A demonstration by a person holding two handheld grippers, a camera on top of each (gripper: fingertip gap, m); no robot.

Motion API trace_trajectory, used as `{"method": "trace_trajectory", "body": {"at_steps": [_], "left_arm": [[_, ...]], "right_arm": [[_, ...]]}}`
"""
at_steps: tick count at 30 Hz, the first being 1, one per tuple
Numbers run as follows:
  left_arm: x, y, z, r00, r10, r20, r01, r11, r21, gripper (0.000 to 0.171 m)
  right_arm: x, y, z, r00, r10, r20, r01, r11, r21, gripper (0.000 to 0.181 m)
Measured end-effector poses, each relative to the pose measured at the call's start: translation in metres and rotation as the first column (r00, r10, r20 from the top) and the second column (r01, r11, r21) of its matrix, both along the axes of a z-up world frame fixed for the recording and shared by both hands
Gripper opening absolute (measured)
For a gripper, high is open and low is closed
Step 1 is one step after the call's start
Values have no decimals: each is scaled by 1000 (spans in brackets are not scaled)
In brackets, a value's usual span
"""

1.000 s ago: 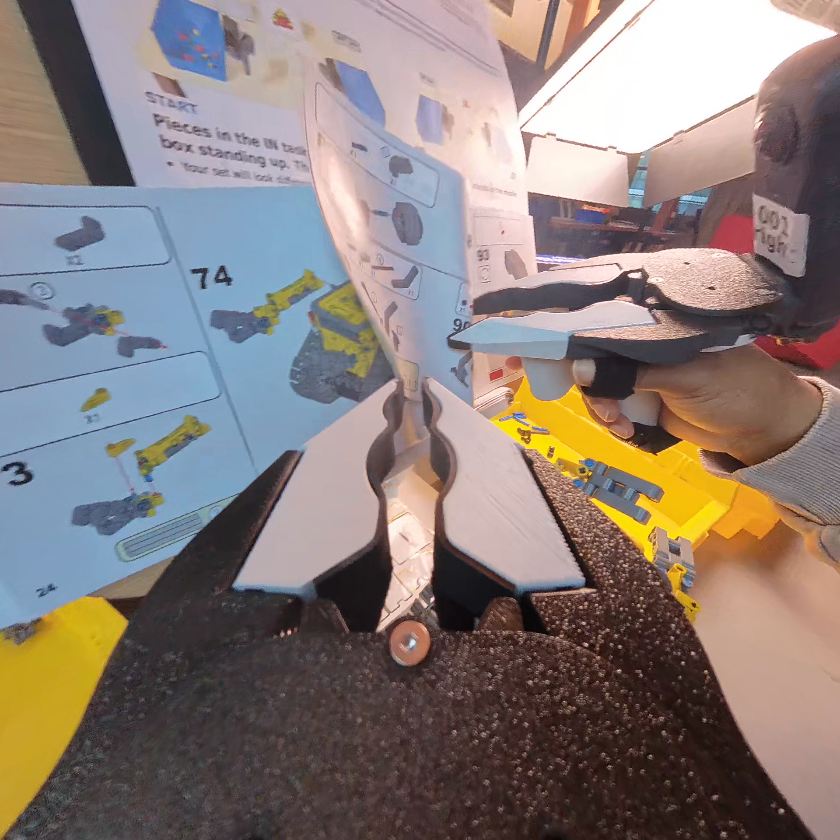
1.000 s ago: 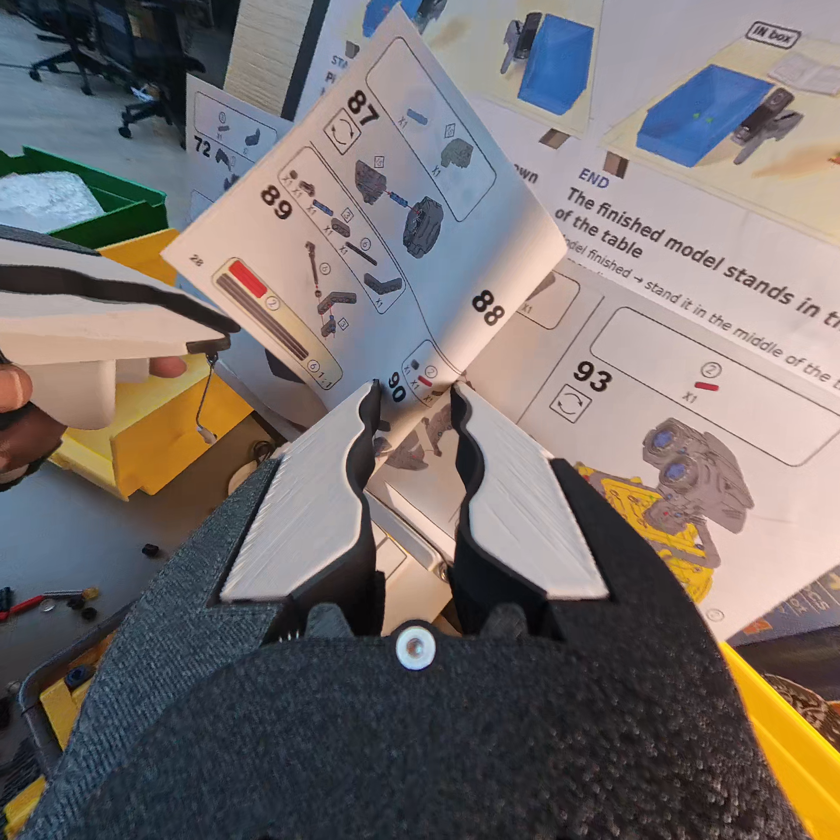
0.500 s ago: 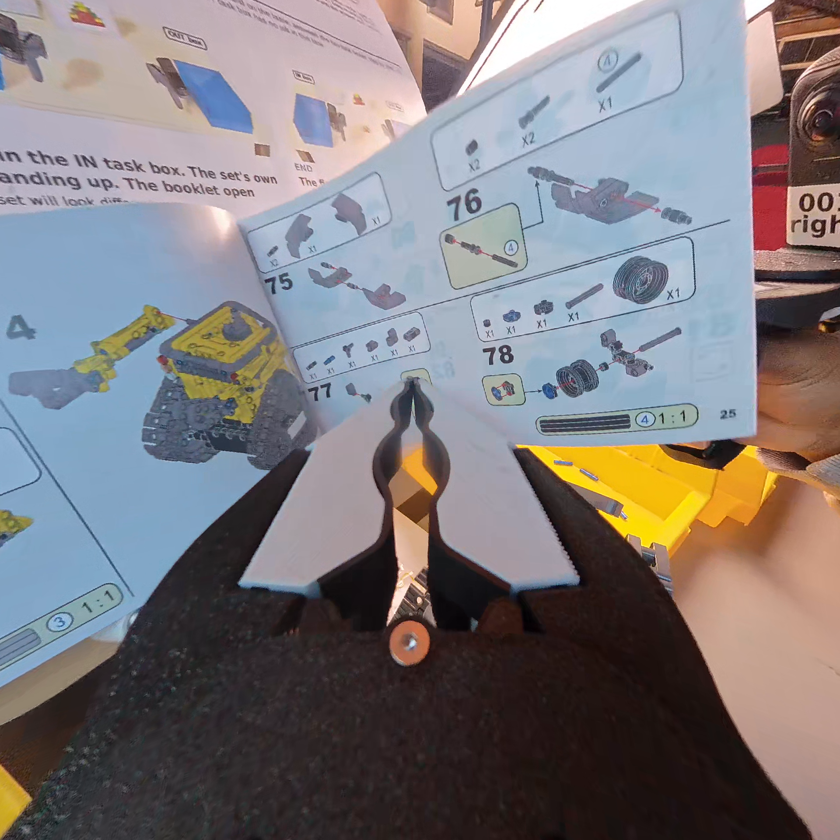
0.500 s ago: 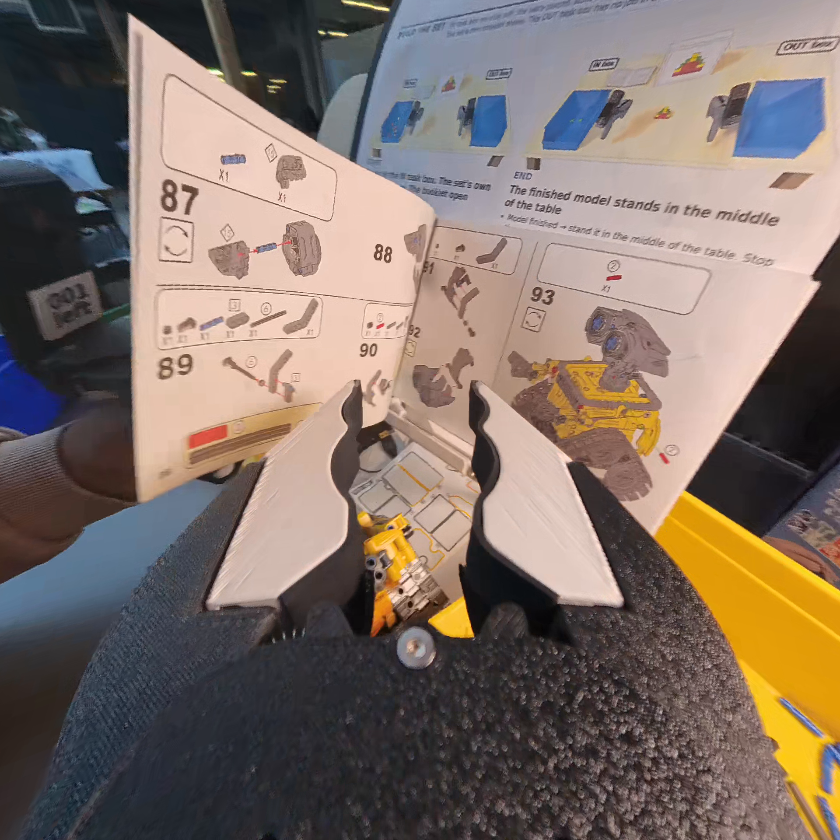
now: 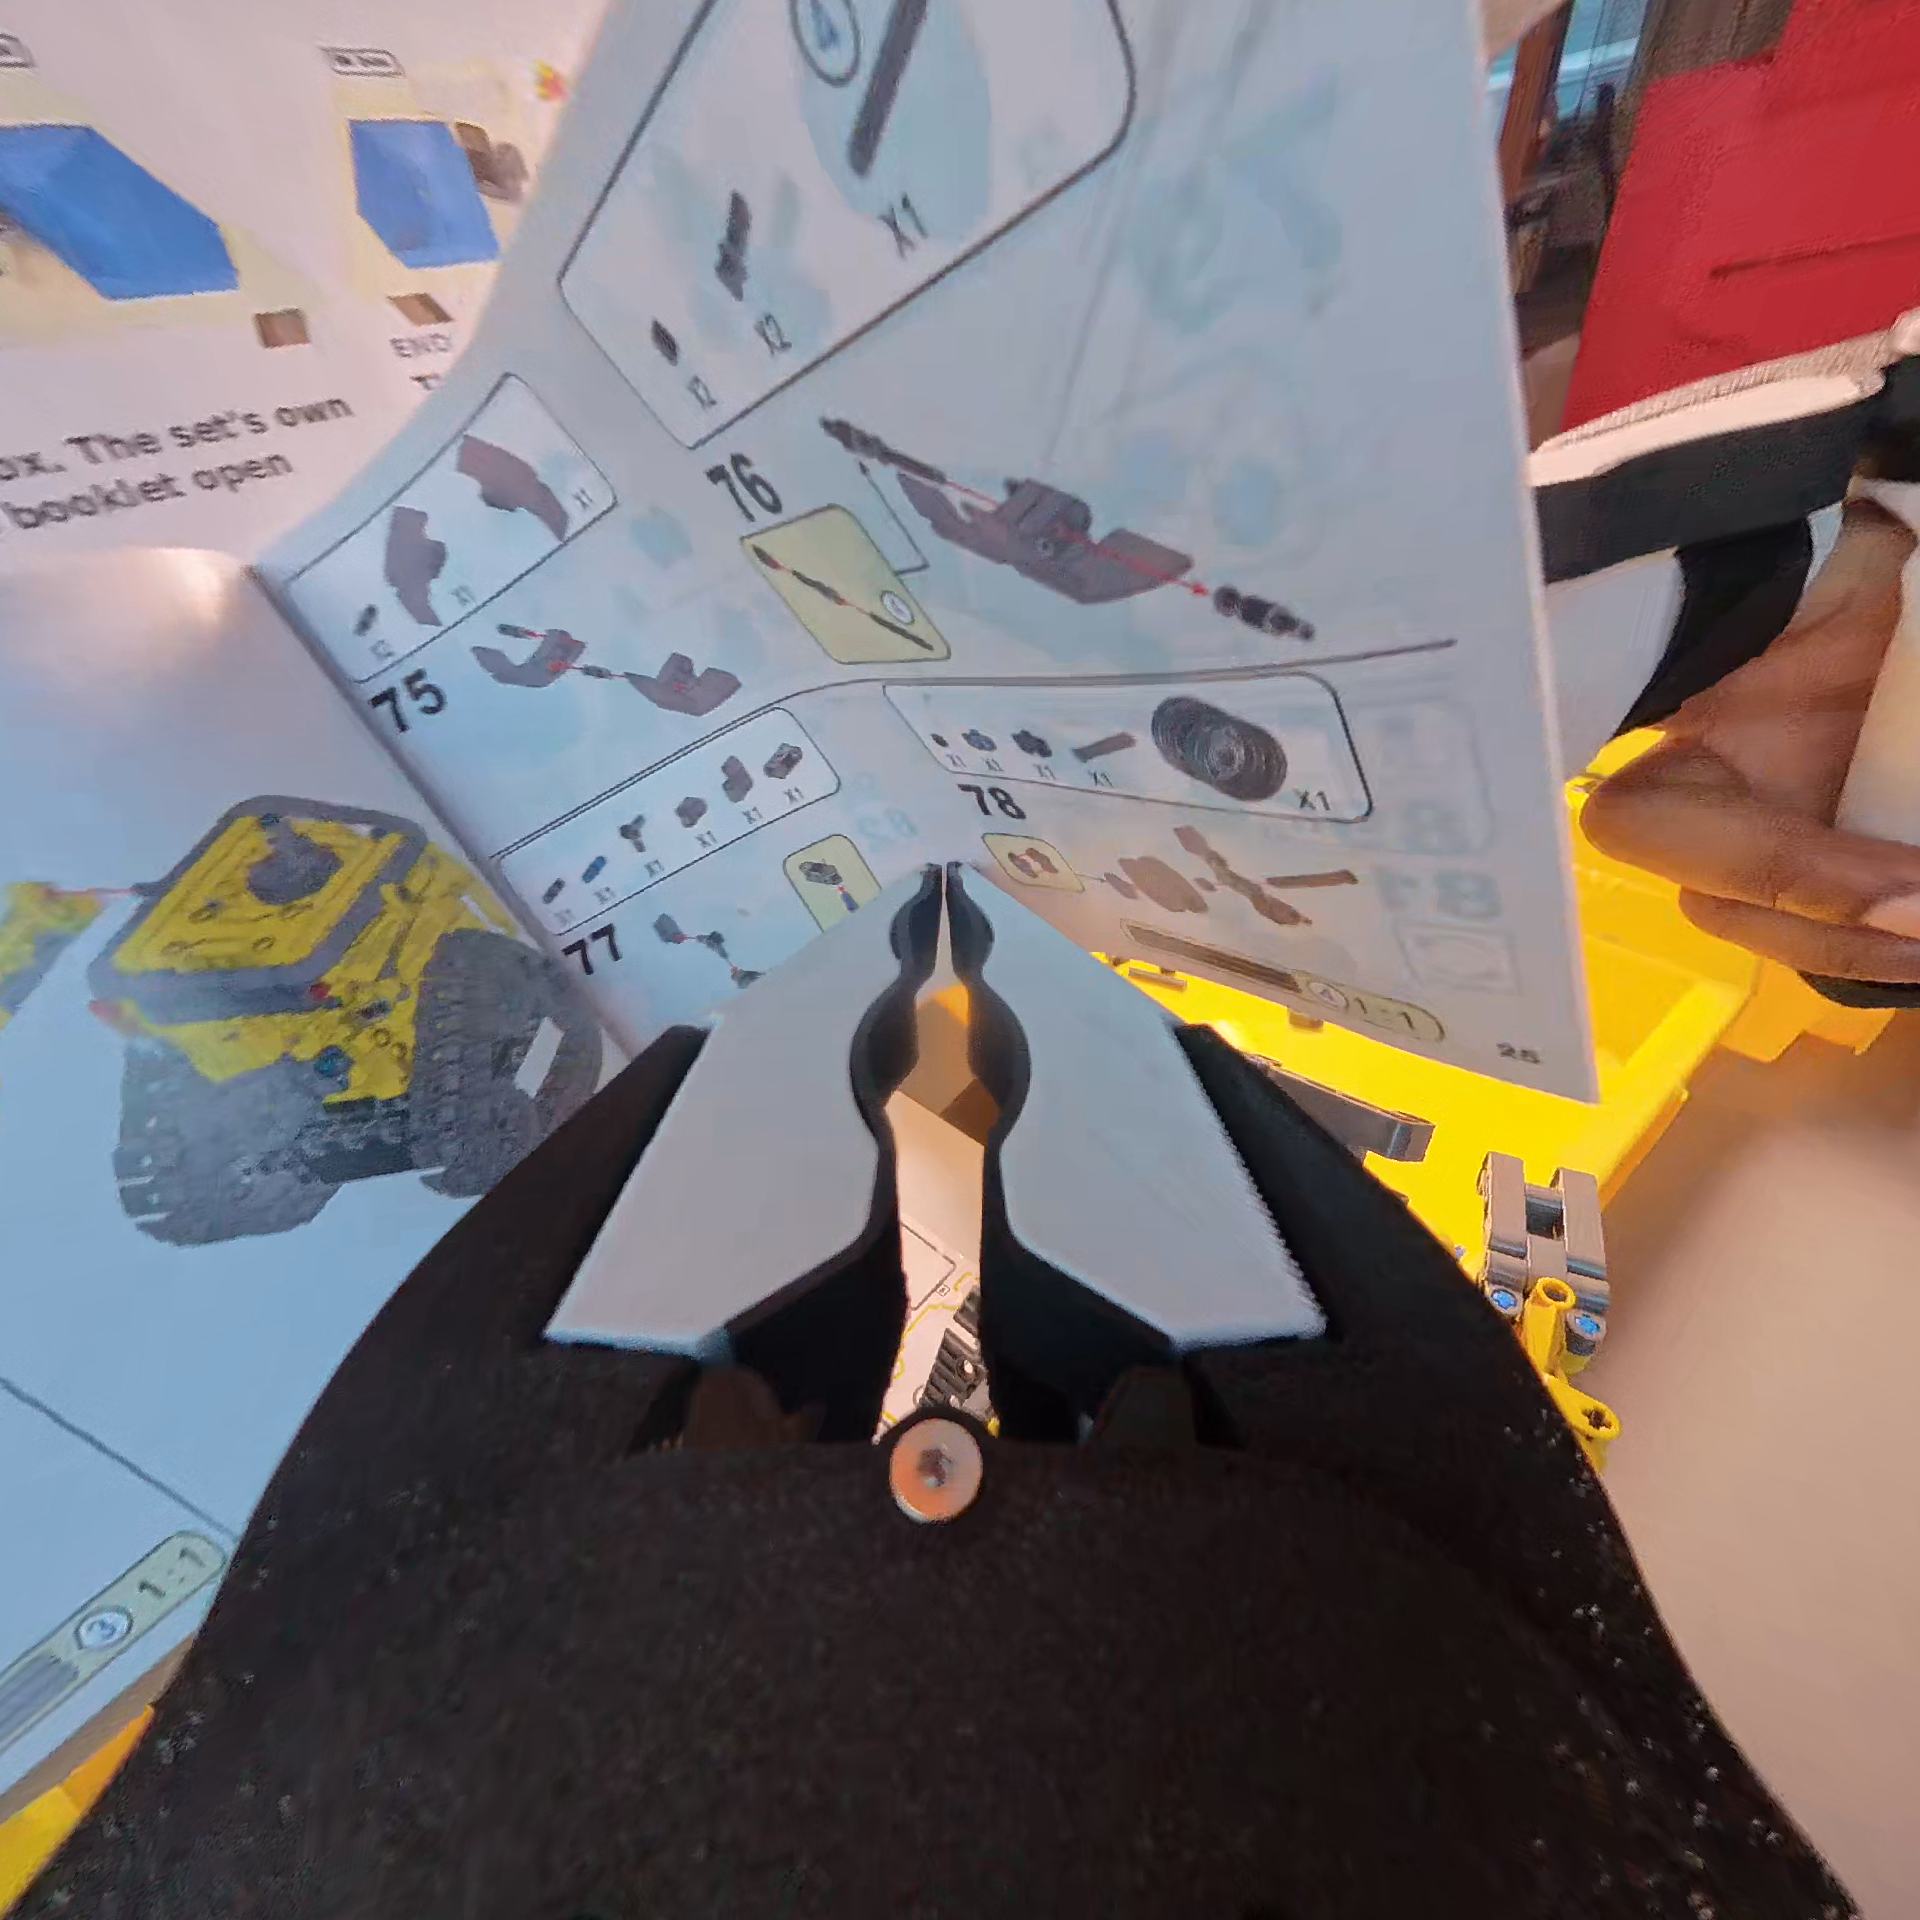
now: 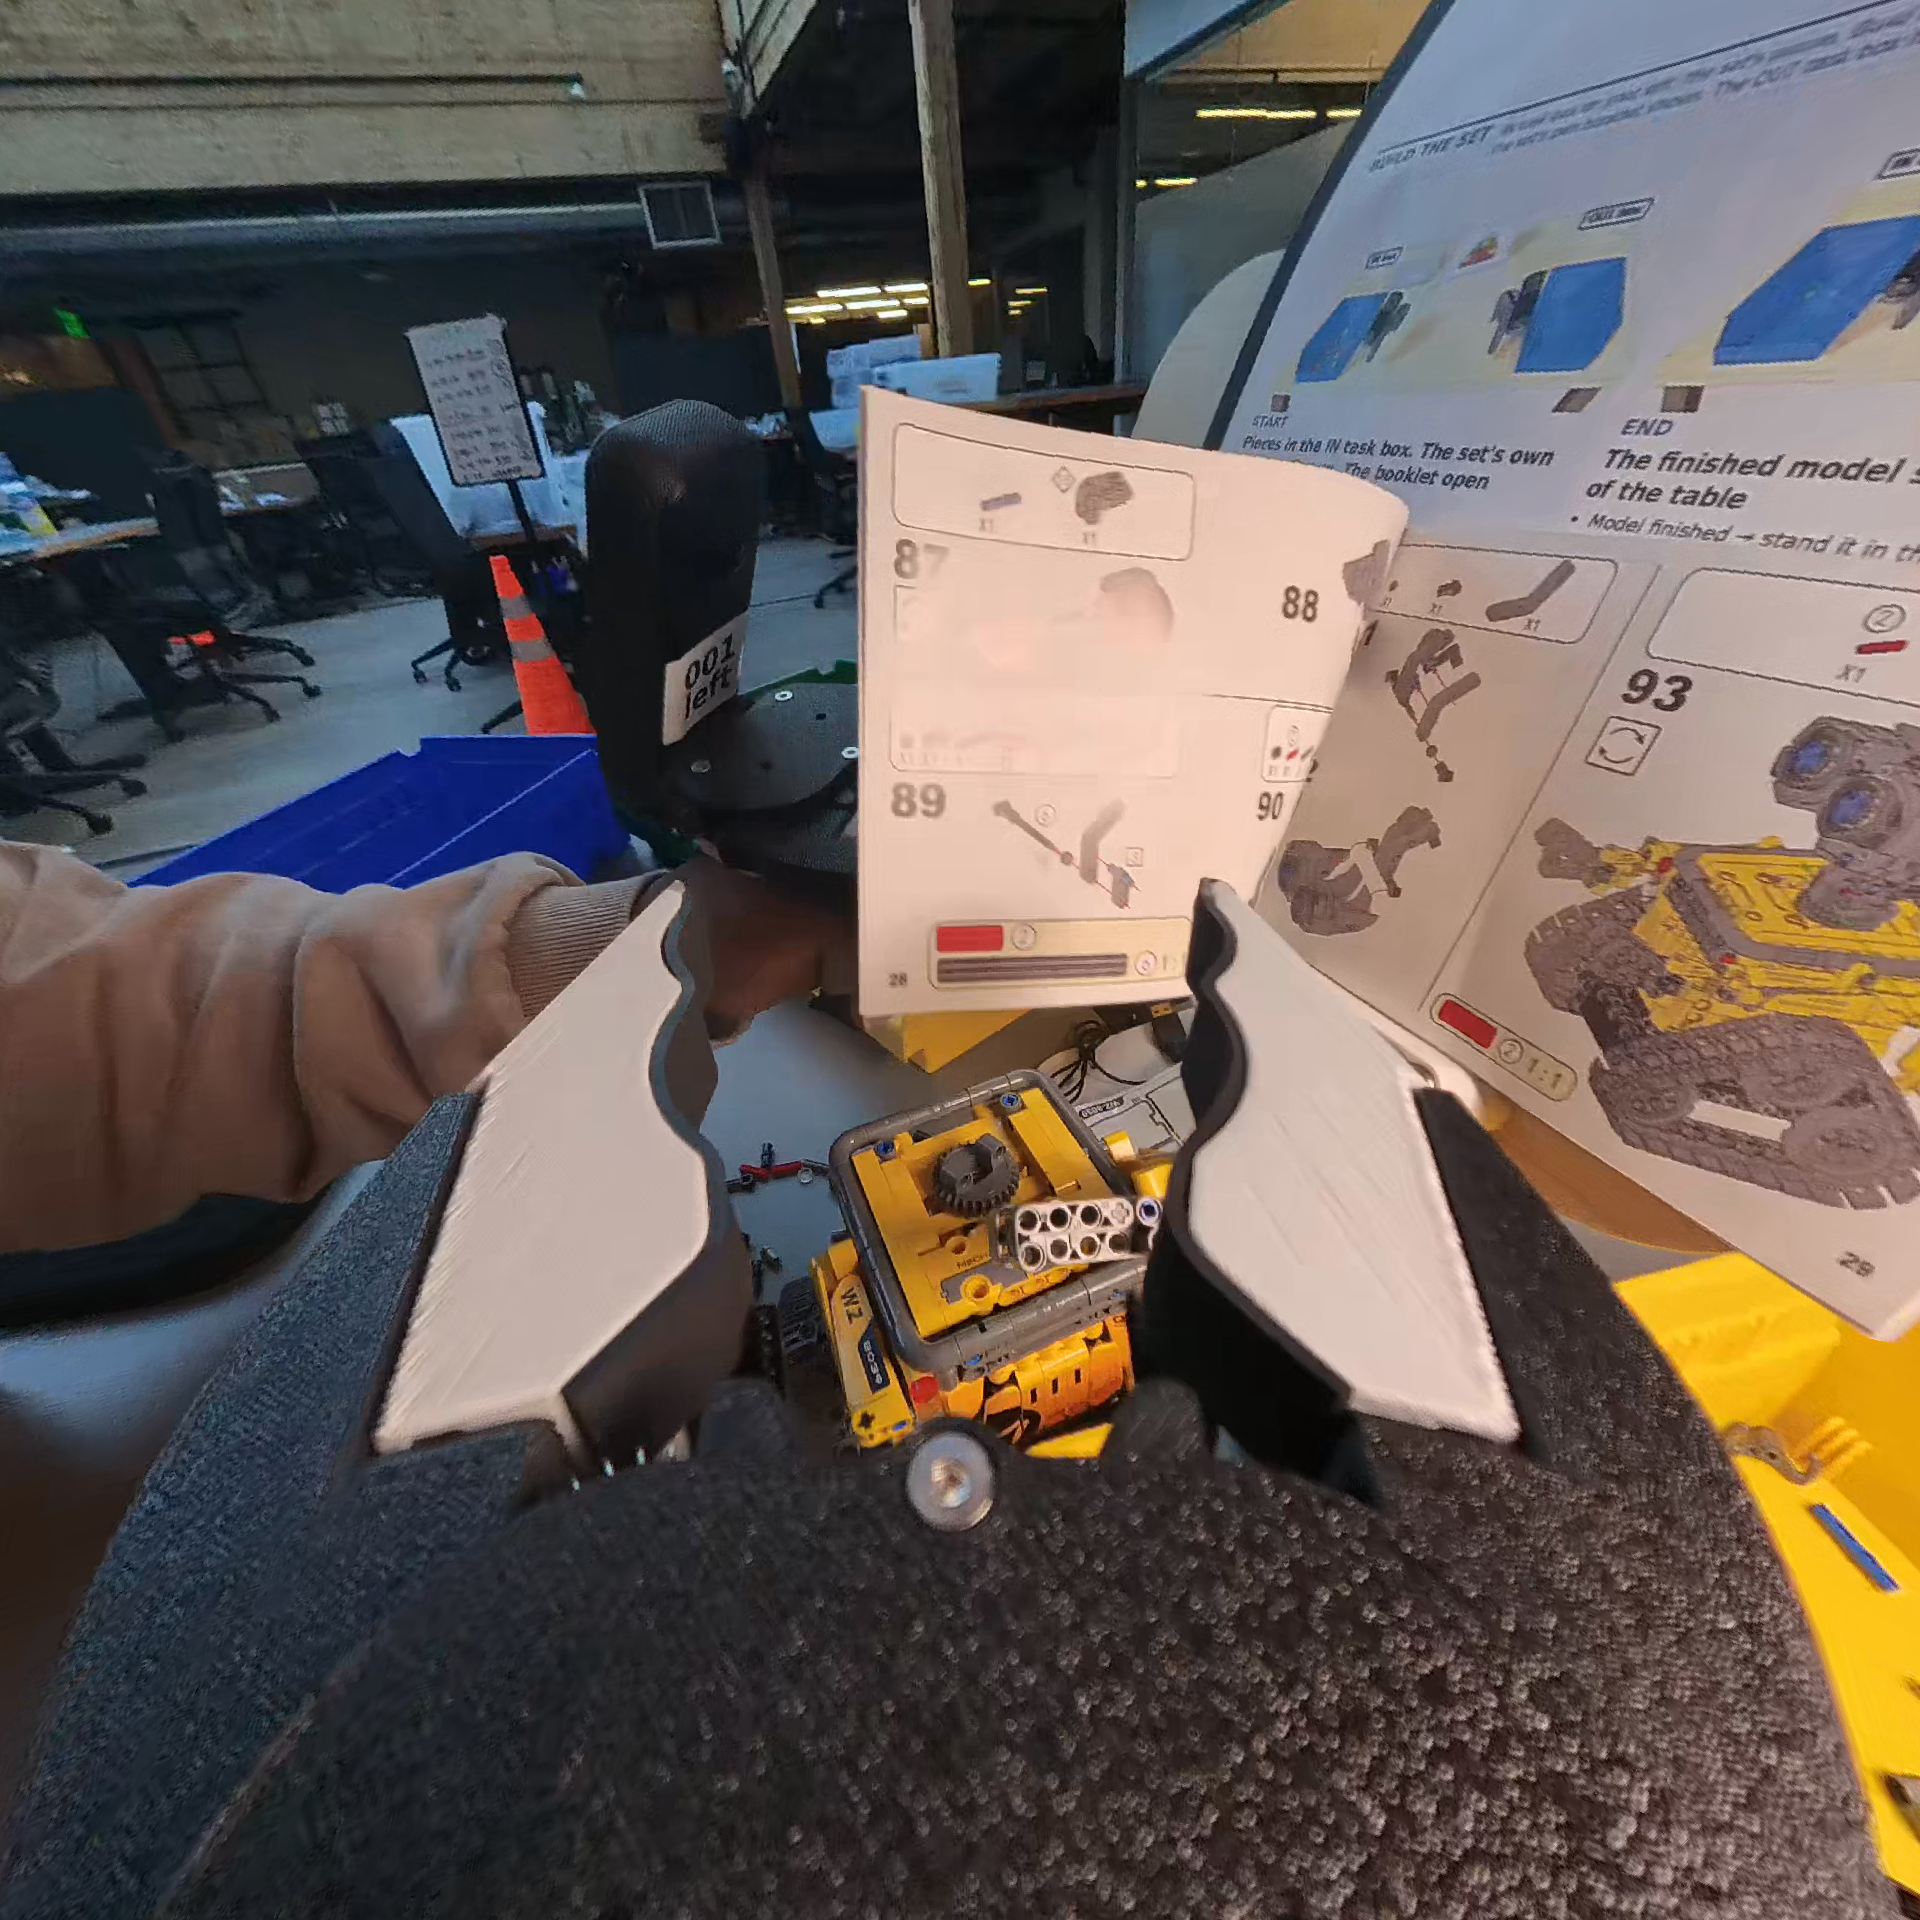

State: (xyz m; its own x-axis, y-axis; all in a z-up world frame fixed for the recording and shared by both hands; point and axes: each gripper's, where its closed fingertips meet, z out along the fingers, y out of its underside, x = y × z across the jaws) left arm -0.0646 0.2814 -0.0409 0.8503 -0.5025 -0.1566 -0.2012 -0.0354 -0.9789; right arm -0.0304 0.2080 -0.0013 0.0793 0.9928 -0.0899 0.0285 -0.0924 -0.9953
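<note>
Left gripper (image 5: pixel 943 883) jaws pinched tight on lower edge of lifted booklet page (image 5: pixel 1039 520); right gripper (image 6: pixel 940 935) jaws spread wide, empty, above yellow brick model (image 6: pixel 977 1247) on table; keep pinch light, avoid creasing sheet

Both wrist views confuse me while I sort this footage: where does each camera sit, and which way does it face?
Left wrist view: behind the left gripper, shut on a lifted booklet page; a hand shows right.
Right wrist view: behind the open right gripper, above a yellow brick model; a sleeve shows left.
Shared: the page, seen from opposite sides.
</note>
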Motion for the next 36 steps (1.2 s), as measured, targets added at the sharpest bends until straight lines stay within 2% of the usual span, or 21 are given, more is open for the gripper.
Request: {"method": "trace_trajectory", "body": {"at_steps": [2,4,6,7,9,14,18,25,29,31,32,33,36], "left_arm": [[7,4,-2,1000,-5,-15,5,1000,-14,1],[5,7,-4,1000,7,-18,-7,1000,-30,3],[-3,7,-4,999,31,-9,-31,998,-47,7],[-11,7,-4,999,52,-5,-52,997,-51,9],[-31,6,-5,994,114,6,-113,992,-57,9],[-85,10,-15,968,249,11,-247,965,-87,5],[-109,15,-16,953,297,-66,-301,952,-52,0],[-124,17,-19,933,337,-130,-339,941,5,0],[-132,13,-25,922,355,-157,-355,934,30,0],[-133,12,-26,926,348,-145,-350,937,13,0],[-134,11,-26,927,346,-143,-349,937,5,0],[-135,11,-26,927,346,-144,-350,937,2,0],[-138,9,-27,926,349,-142,-352,936,1,0]], "right_arm": [[-7,9,-4,996,-69,62,67,997,40,89],[-5,38,-15,961,-239,141,219,965,141,65],[6,68,-17,910,-388,143,358,913,197,24],[11,80,-17,895,-424,139,394,897,200,12],[23,104,-20,861,-487,145,461,869,180,2],[35,148,-34,818,-551,166,531,834,151,1],[34,170,-37,780,-603,165,569,794,214,2],[32,177,-40,749,-647,145,593,751,290,0],[40,172,-48,752,-648,124,615,757,221,1],[47,172,-49,742,-657,136,631,752,193,7],[53,174,-48,721,-679,138,654,733,188,11],[62,176,-43,686,-716,128,691,696,194,23],[72,162,-7,634,-773,-6,739,603,299,40]]}}
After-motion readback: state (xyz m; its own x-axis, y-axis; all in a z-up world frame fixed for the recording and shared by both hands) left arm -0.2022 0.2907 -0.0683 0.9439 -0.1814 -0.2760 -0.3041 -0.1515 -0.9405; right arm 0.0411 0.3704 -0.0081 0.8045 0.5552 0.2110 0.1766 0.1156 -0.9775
